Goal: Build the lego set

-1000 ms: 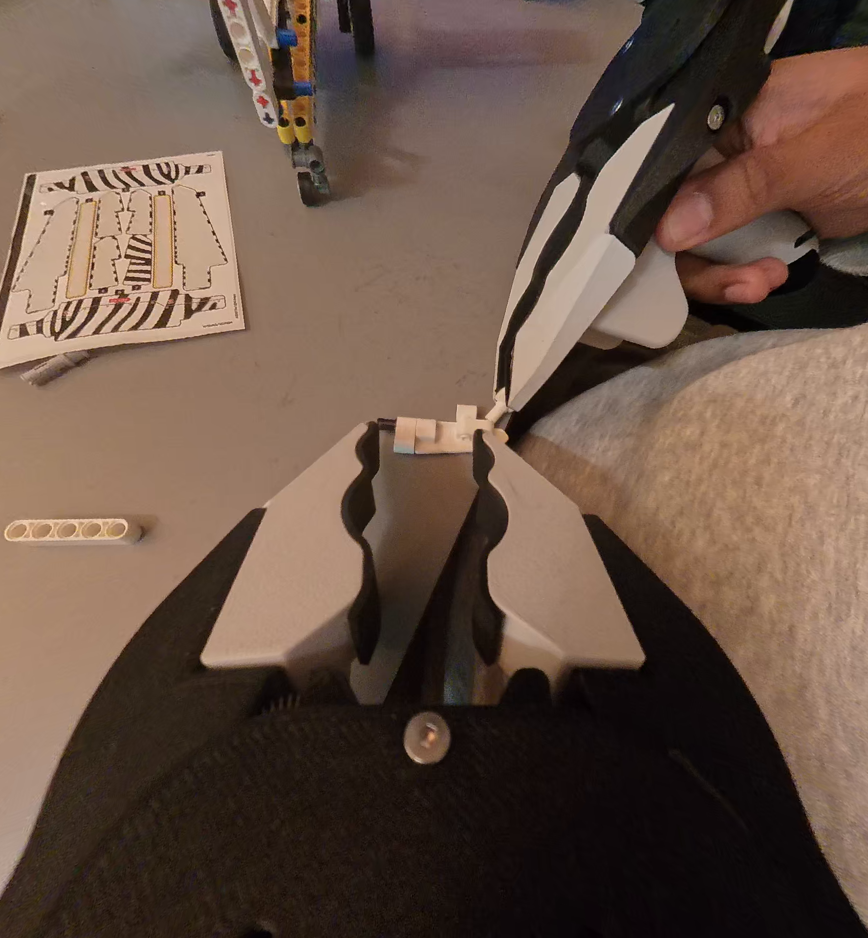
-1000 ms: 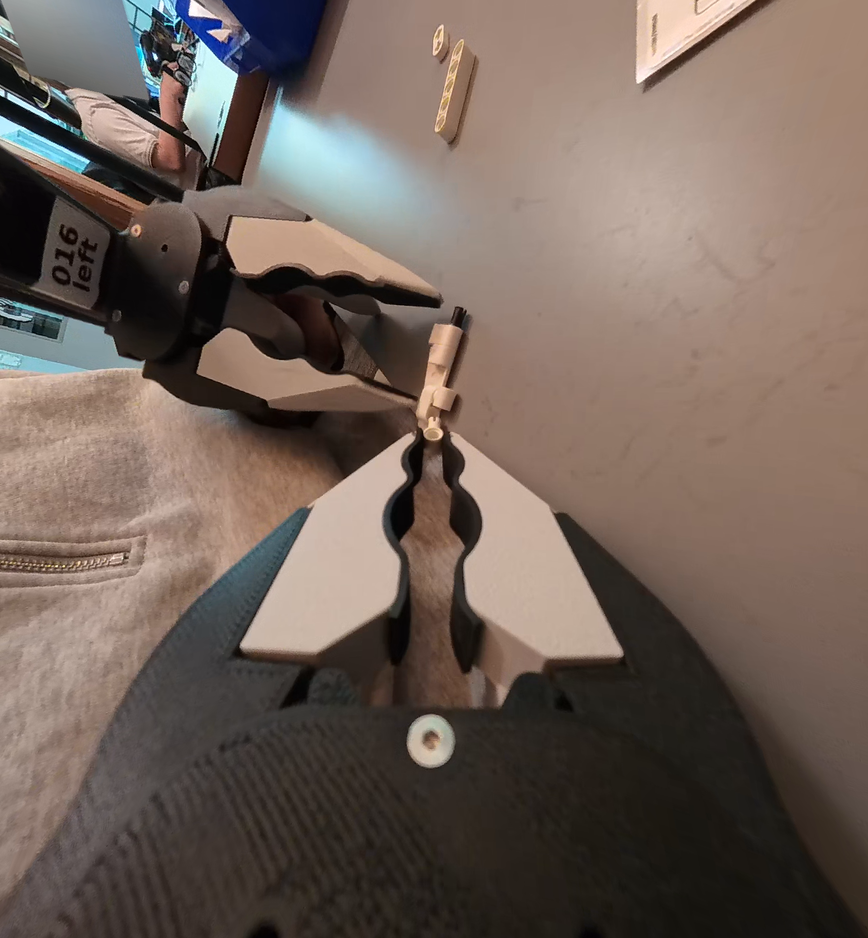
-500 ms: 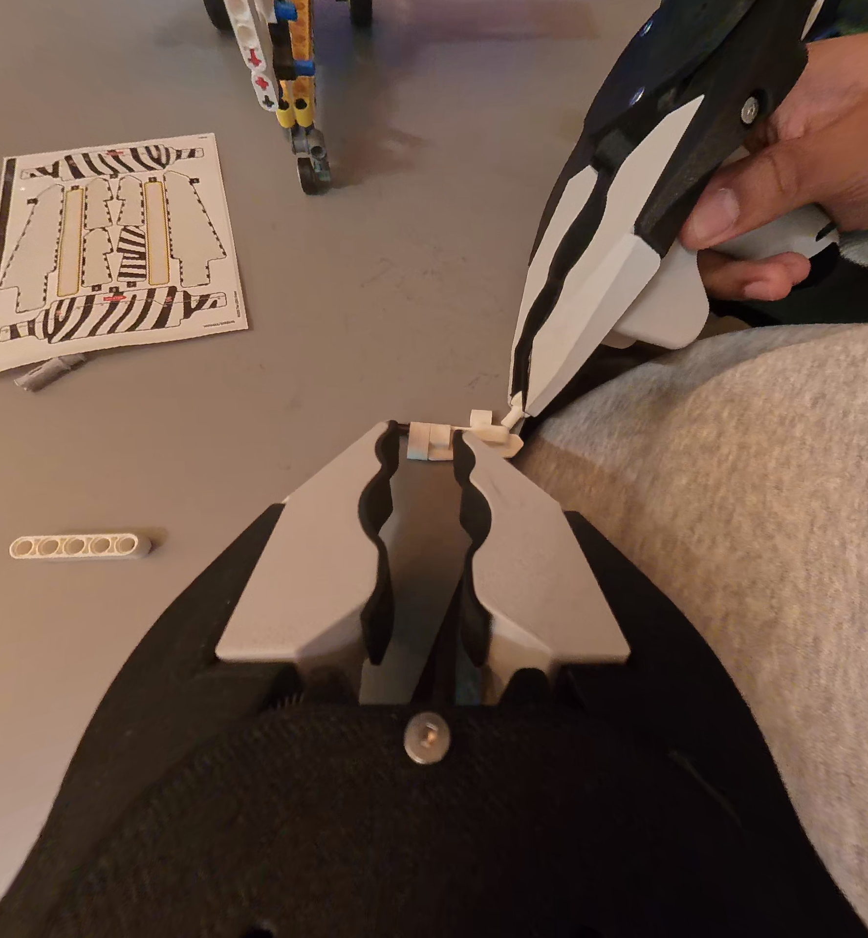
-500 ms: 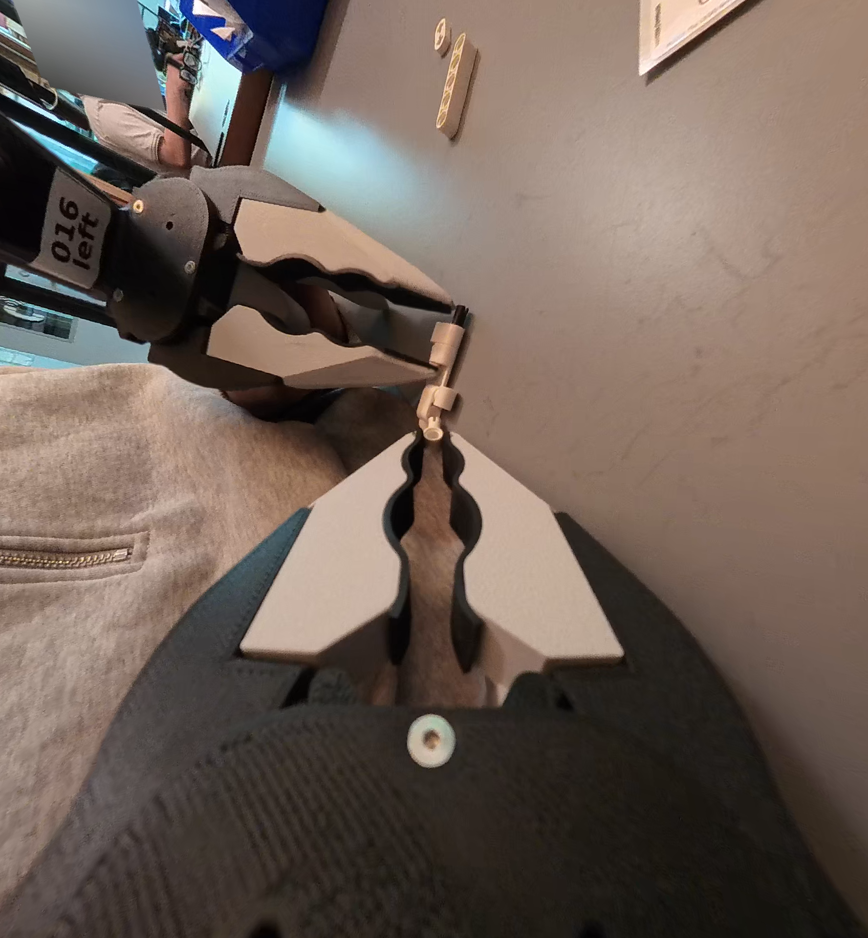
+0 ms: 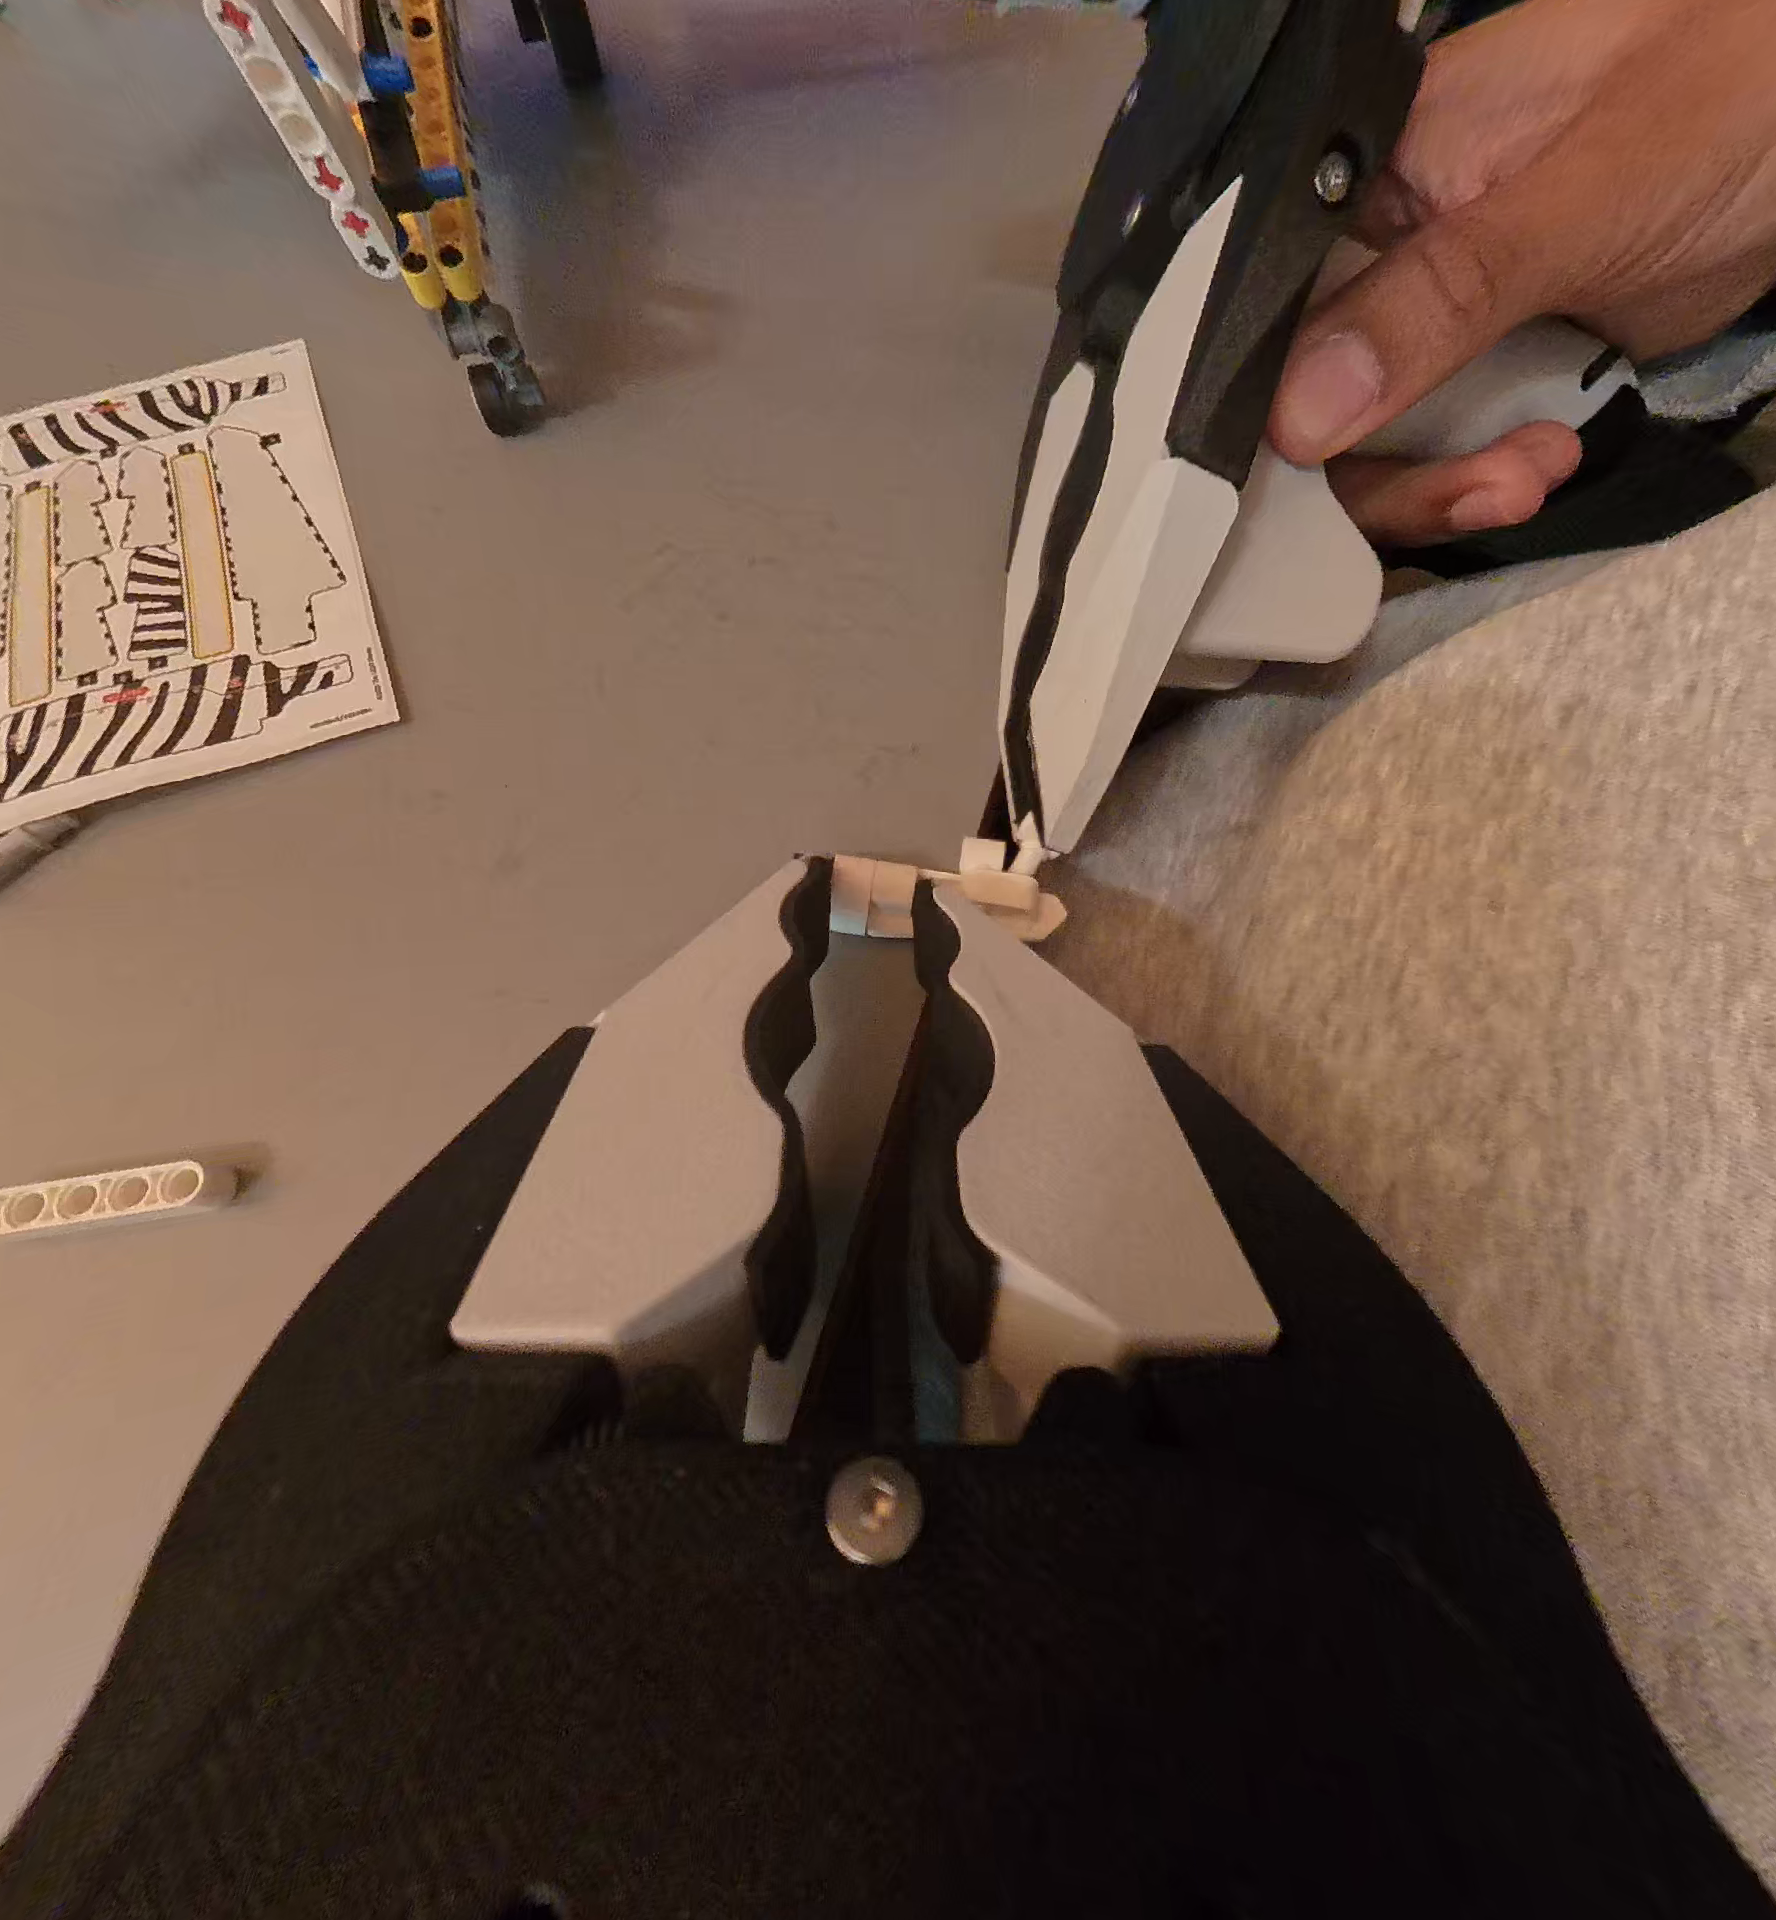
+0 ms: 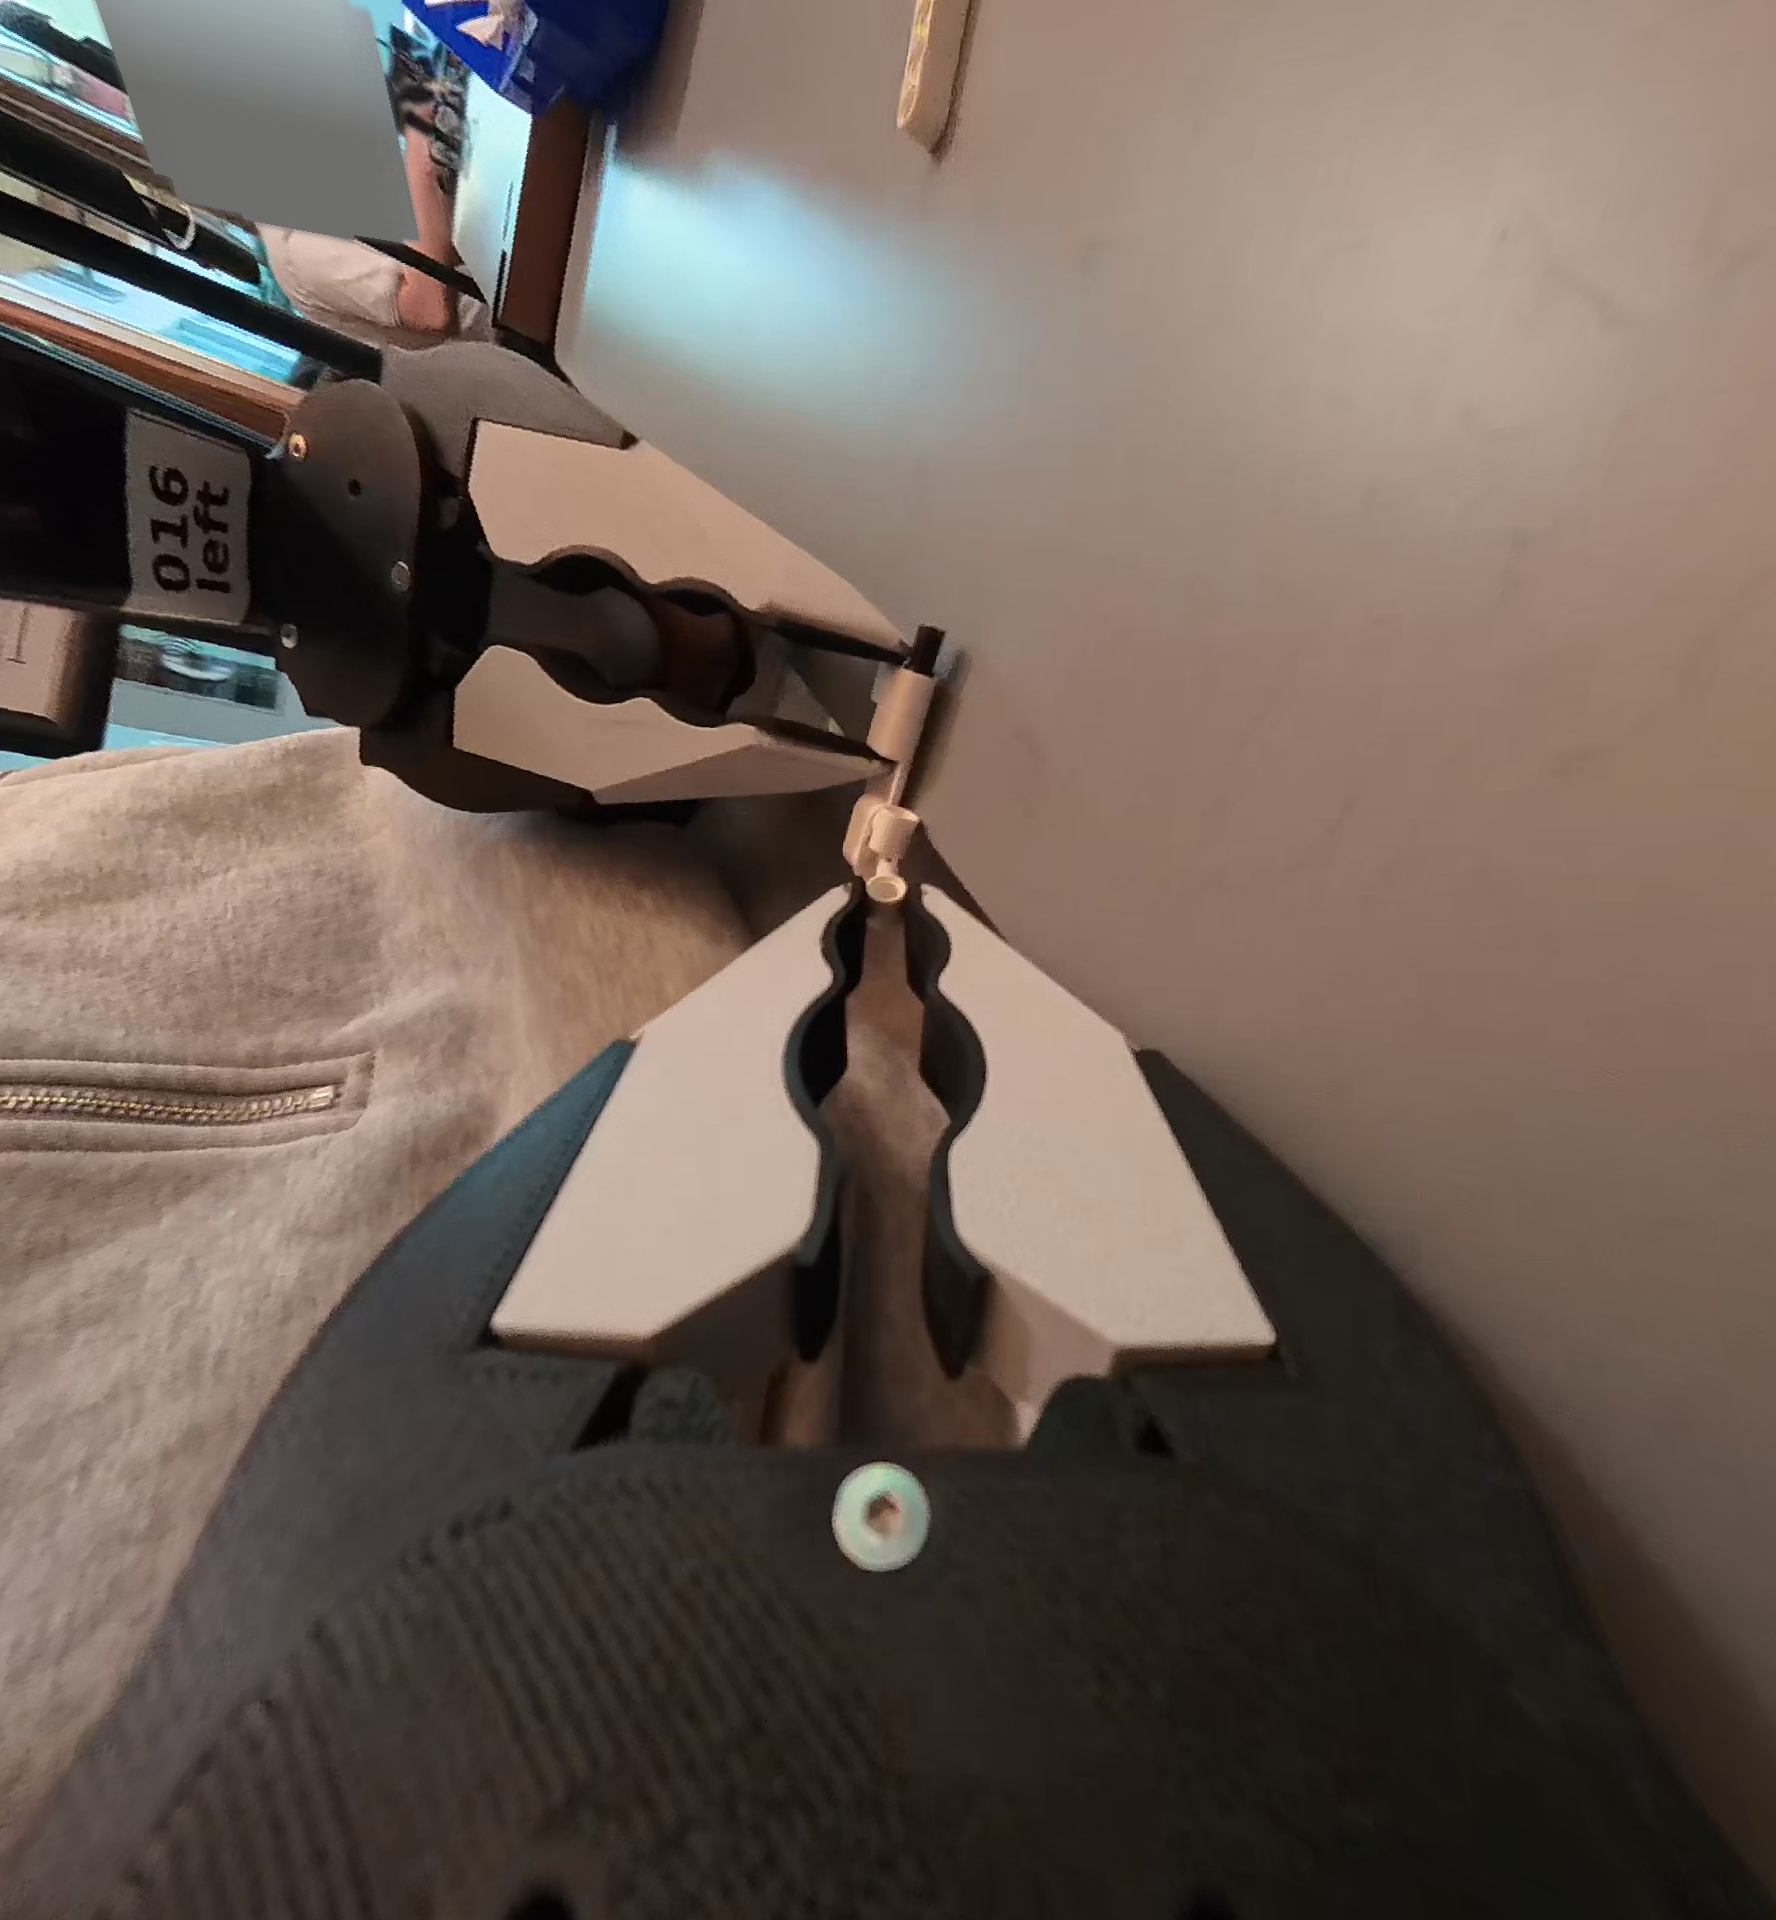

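Treat this as a 2-point hold on 1 small white piece. Find it bridging the tips: white sleeve (image 5: 868, 896) on a black axle, clamped between the closed-down fingers of the left gripper (image 6: 889, 712); white connector (image 5: 1003, 885) at the other end, just ahead of the right gripper (image 6: 884, 896), pinched by its very tips on a small stub.

Brace with the left and do the pushing with the right. Line the connector up along the axle before pressing; judging by the thin axle between the 2 grips, expect any sideways load to bend or twist it out. Press straight and slowly, with no wobble.

Mind the shallow bite on the right side: likely to slip. Work over the grey table (image 5: 655, 623), not over the grey sweatshirt (image 5: 1486, 1143) just right of the left gripper, since a dropped piece there is hard to recover.

Leave the partly built model (image 5: 416, 187), far ahead and left of the left gripper, for the later join.
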Motion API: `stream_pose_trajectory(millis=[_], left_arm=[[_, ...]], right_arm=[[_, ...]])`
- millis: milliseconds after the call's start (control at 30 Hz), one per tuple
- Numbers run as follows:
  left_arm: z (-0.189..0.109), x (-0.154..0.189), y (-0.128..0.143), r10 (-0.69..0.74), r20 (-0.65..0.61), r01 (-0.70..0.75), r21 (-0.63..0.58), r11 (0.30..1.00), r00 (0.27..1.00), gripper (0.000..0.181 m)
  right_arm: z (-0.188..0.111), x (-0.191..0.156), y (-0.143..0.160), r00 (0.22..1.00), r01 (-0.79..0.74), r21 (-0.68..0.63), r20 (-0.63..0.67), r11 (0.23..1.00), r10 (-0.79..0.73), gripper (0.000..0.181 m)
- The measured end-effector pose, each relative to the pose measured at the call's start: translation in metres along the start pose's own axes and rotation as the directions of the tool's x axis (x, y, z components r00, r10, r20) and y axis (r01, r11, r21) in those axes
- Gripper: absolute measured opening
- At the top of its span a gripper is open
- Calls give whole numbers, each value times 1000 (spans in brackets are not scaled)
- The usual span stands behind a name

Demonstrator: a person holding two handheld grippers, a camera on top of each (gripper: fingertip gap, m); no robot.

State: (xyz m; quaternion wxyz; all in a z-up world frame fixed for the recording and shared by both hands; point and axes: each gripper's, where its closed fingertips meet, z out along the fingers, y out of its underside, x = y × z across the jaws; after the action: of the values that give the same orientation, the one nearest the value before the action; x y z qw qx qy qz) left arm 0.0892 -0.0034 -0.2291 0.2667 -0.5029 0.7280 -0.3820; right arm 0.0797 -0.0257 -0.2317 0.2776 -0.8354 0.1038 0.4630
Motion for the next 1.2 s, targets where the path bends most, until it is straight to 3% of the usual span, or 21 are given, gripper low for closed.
stream_pose_trajectory(millis=[167, 900, 1067, 1200], left_arm=[[-1, 1, 0, 26, 2, -26, 8, 1000, 1000, 14], [-2, 0, -1, -10, 3, 10, 20, 1000, 1000, 15], [-16, -17, -21, -70, 43, 62, 154, 986, 997, 14], [-28, -39, -26, -176, 43, 164, 209, 964, 983, 14]], right_arm=[[1, -4, 0, 997, -41, 11, 73, 999, 40, 6], [6, -6, -2, 998, 64, -10, 29, 998, -64, 6], [-8, -17, -27, 988, 154, 84, 12, 984, -156, 5], [-13, 0, -48, 952, 286, 82, -138, 955, -273, 6]])
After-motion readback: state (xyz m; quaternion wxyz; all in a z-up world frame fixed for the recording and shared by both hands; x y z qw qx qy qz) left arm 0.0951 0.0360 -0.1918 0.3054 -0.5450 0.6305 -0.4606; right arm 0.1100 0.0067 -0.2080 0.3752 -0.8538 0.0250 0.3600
